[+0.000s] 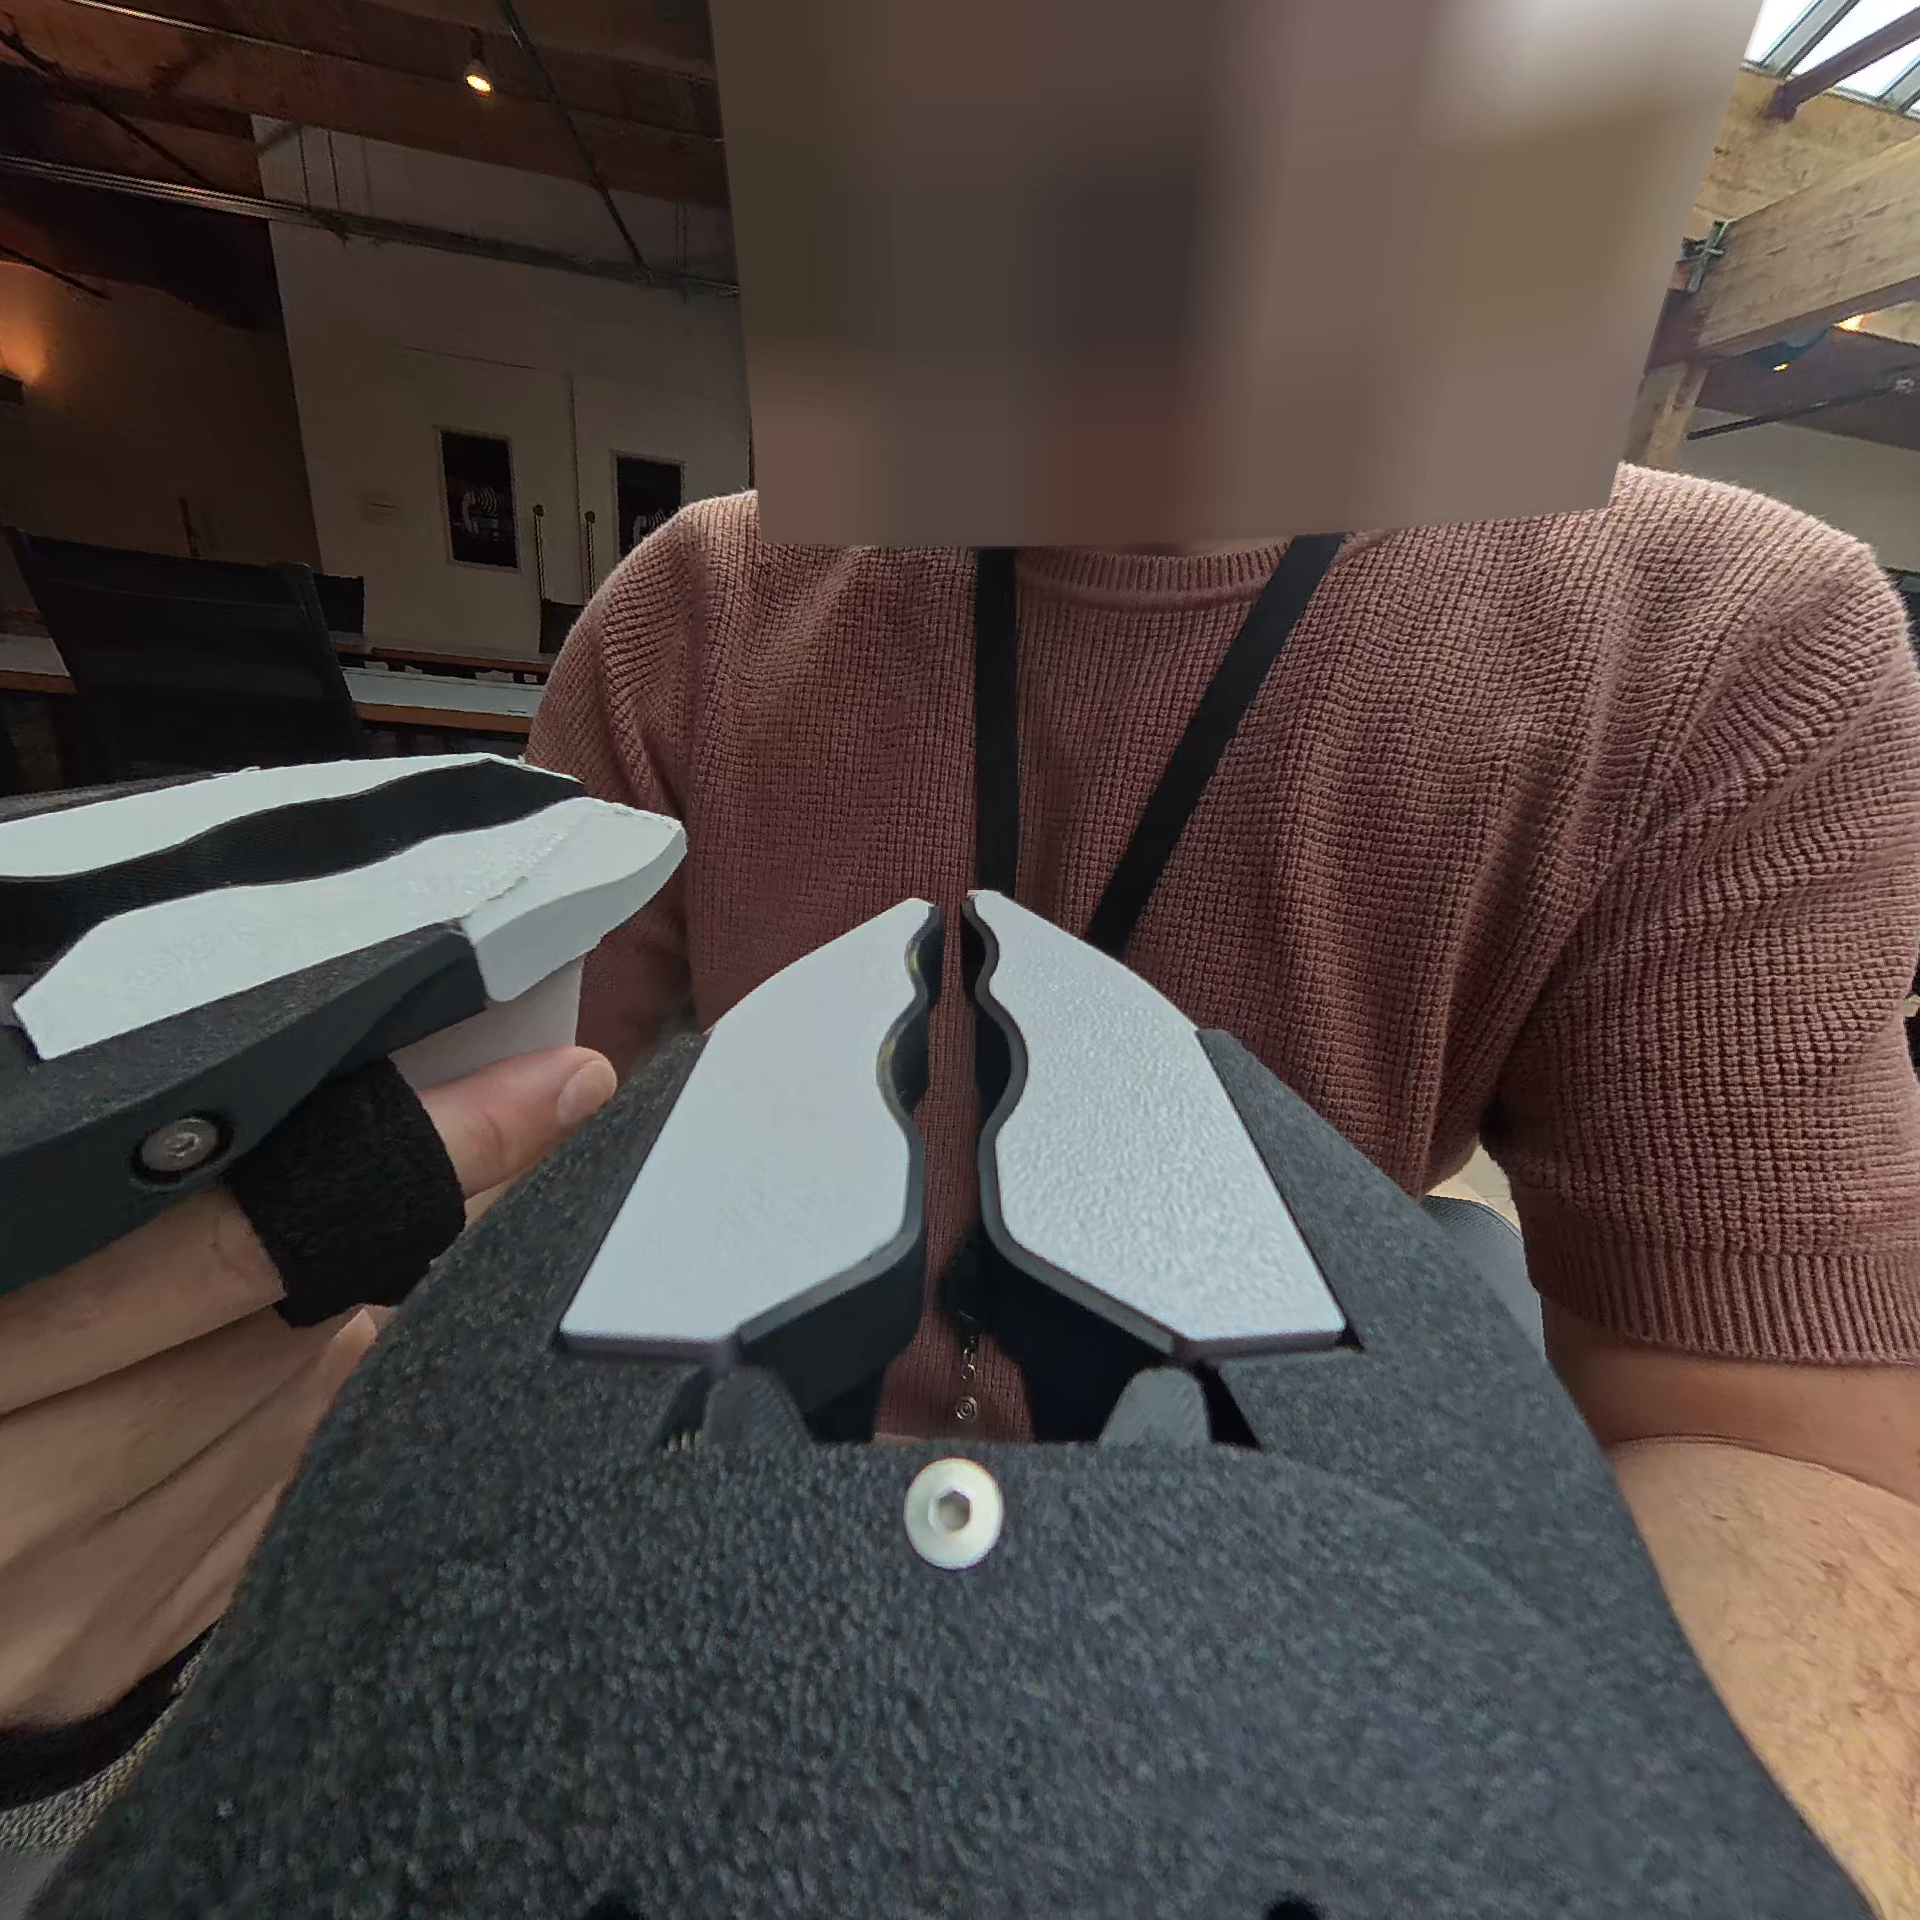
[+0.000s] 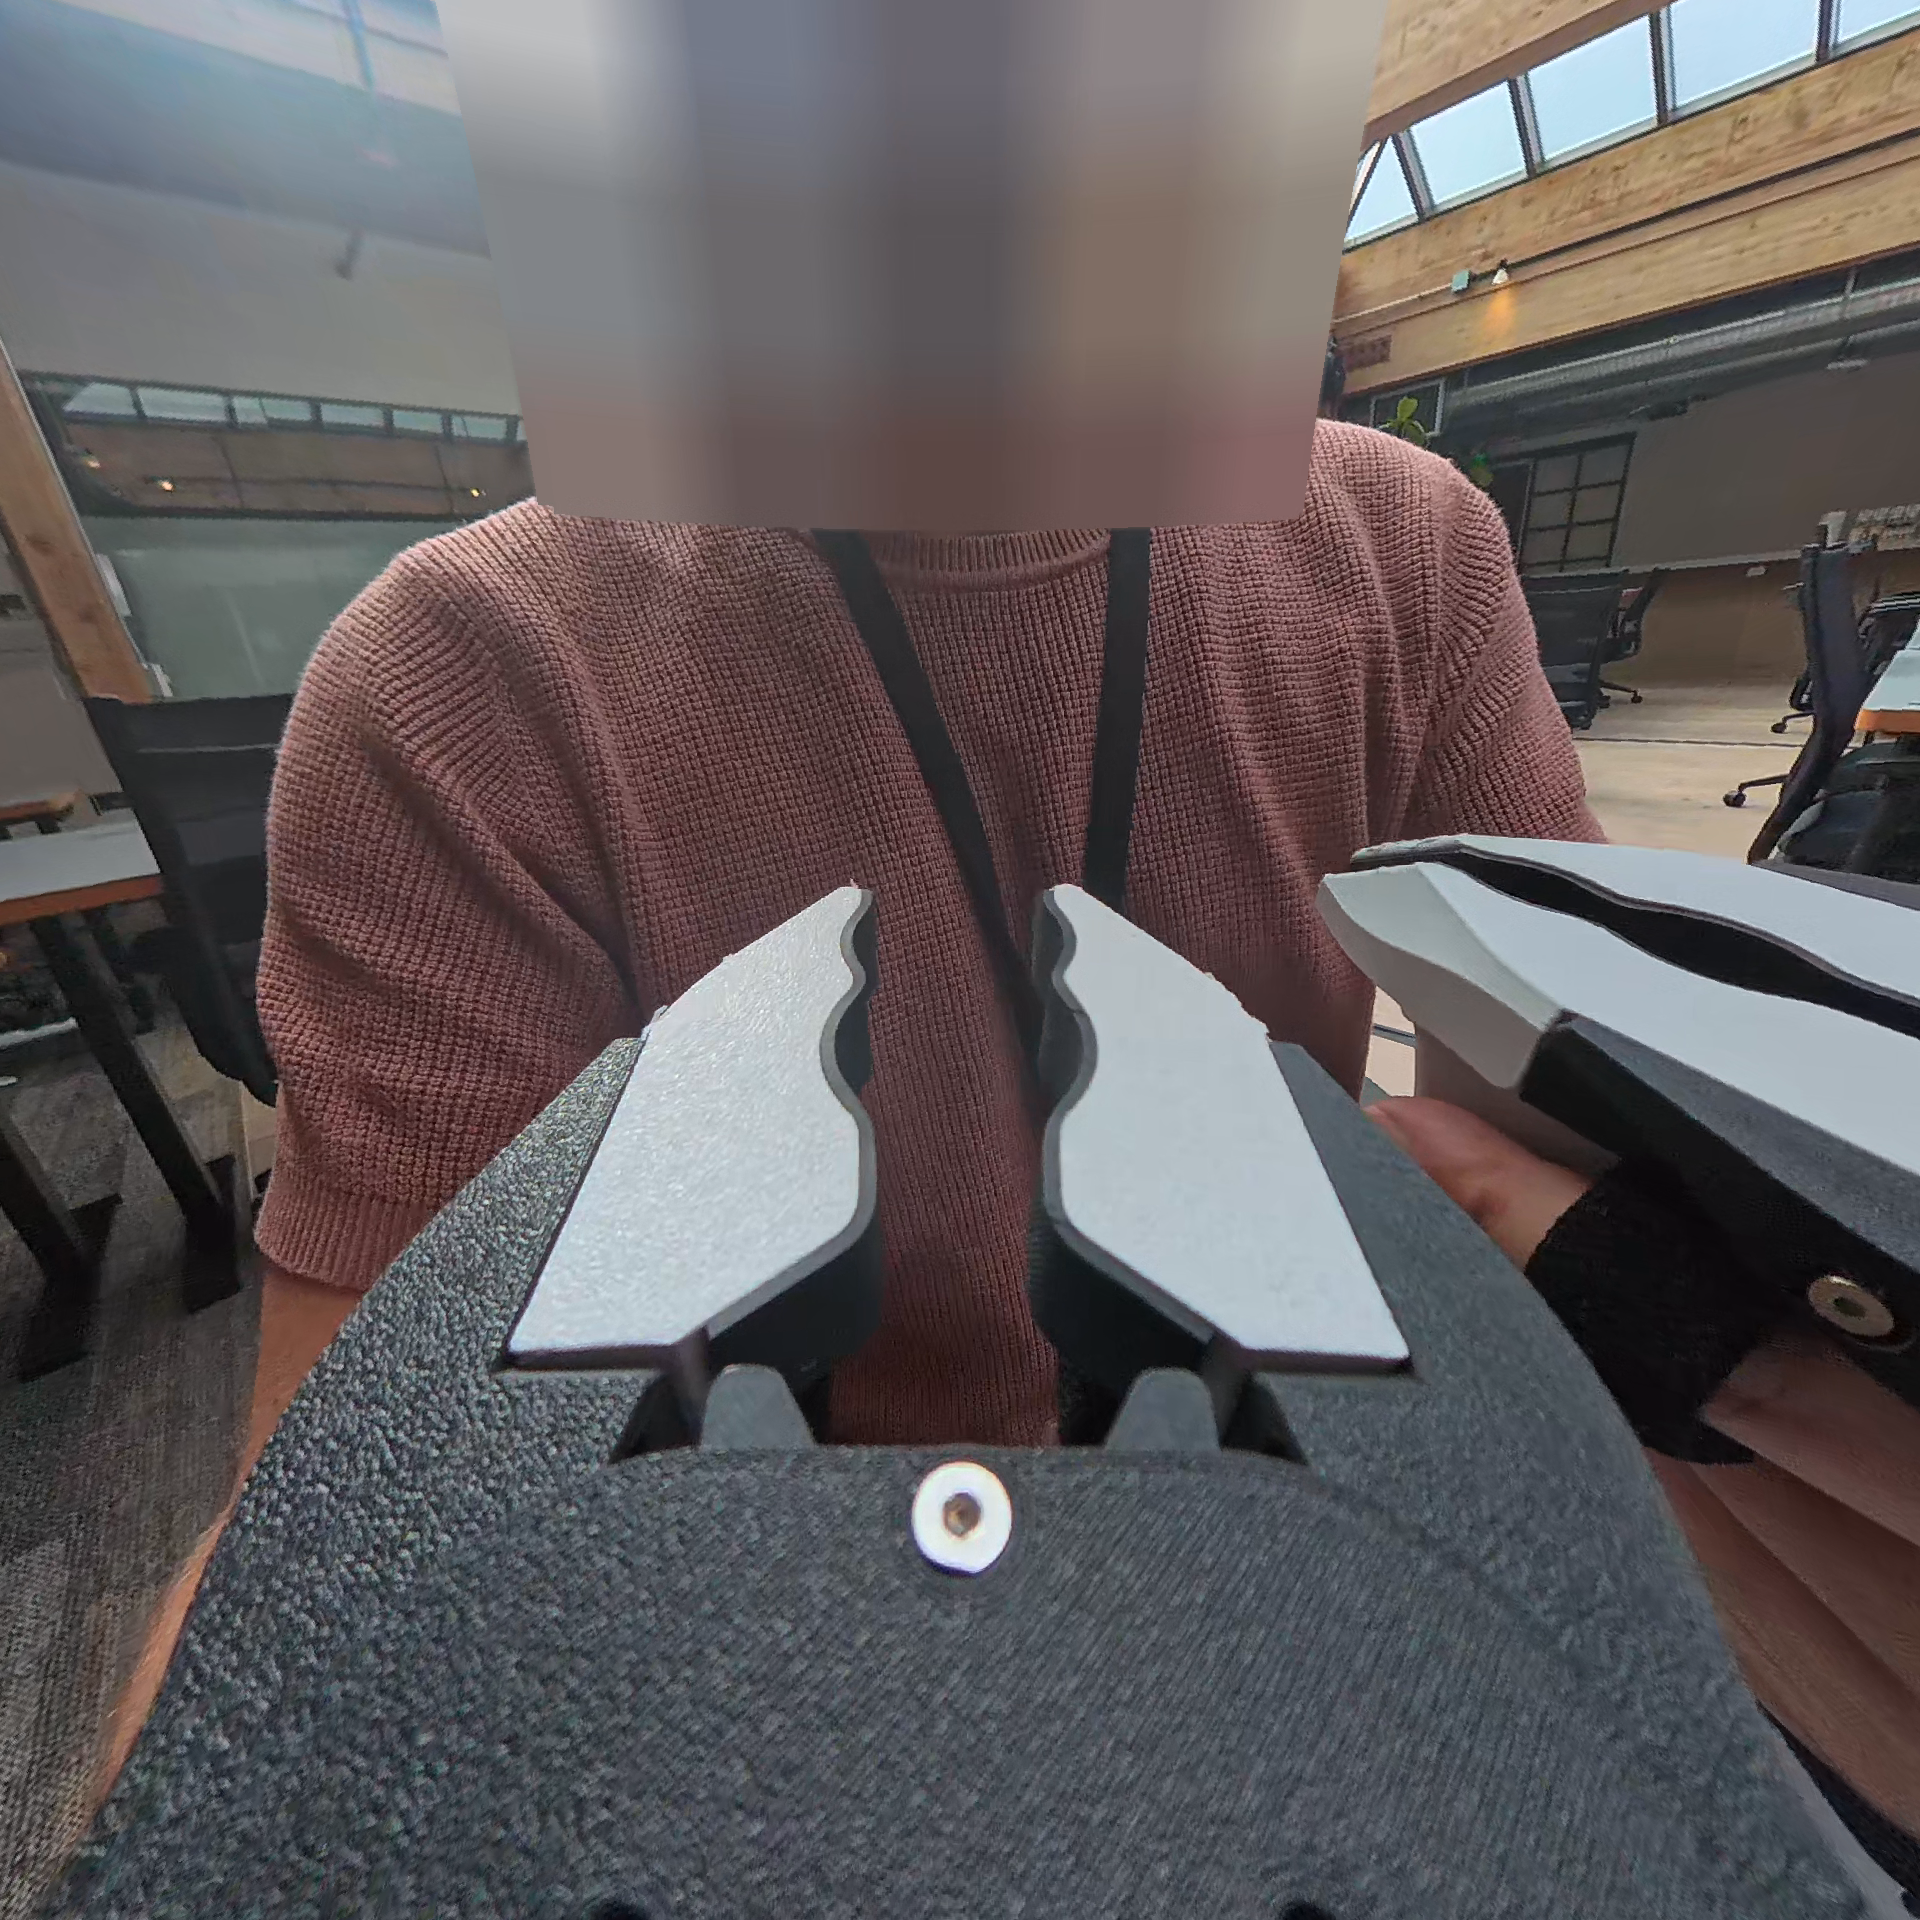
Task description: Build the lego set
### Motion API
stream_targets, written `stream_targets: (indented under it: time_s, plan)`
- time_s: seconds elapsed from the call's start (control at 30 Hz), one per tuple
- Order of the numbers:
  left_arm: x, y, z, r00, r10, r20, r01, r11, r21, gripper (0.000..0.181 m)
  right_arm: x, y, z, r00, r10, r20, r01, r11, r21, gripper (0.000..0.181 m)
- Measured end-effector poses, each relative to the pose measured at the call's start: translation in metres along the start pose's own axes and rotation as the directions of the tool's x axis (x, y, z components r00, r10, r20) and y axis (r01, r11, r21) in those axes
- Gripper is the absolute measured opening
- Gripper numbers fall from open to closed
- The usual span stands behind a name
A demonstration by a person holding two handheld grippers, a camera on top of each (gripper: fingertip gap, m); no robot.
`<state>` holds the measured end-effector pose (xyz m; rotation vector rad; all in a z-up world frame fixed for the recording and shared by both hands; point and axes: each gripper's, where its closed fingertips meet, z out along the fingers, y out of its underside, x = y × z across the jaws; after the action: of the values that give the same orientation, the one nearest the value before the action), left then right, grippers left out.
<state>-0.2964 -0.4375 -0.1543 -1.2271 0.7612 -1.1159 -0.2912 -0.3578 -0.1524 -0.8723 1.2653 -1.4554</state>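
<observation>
No Lego pieces or table surface show in either view. Both grippers point back at the person holding them, who wears a rust-pink knitted top [image 1: 1351,935] with a black lanyard [image 1: 995,727]. My left gripper [image 1: 951,914] is shut with only a thin slit between its white-faced fingers, and it holds nothing. My right gripper [image 2: 956,904] is open with a clear gap and is empty. The right gripper also shows at the left of the left wrist view [image 1: 603,805], held by a hand [image 1: 156,1403]. The left gripper shows at the right of the right wrist view [image 2: 1351,875].
Behind the person is an office room with dark chairs [image 2: 187,831], desks [image 2: 73,873] and rolling chairs [image 2: 1829,748] at the right. A white wall with framed pictures [image 1: 478,499] stands at the back left.
</observation>
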Motion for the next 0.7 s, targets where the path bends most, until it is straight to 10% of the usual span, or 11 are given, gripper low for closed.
stream_targets:
  time_s: [0.7]
  plan:
    - [-0.0034, -0.0013, -0.0048, 1.000, 0.006, -0.001, -0.006, 1.000, -0.005, 0.003, 0.0055, 0.0017, -0.0048, 0.999, 0.015, -0.037, -0.015, 1.000, -0.004, 0.029]
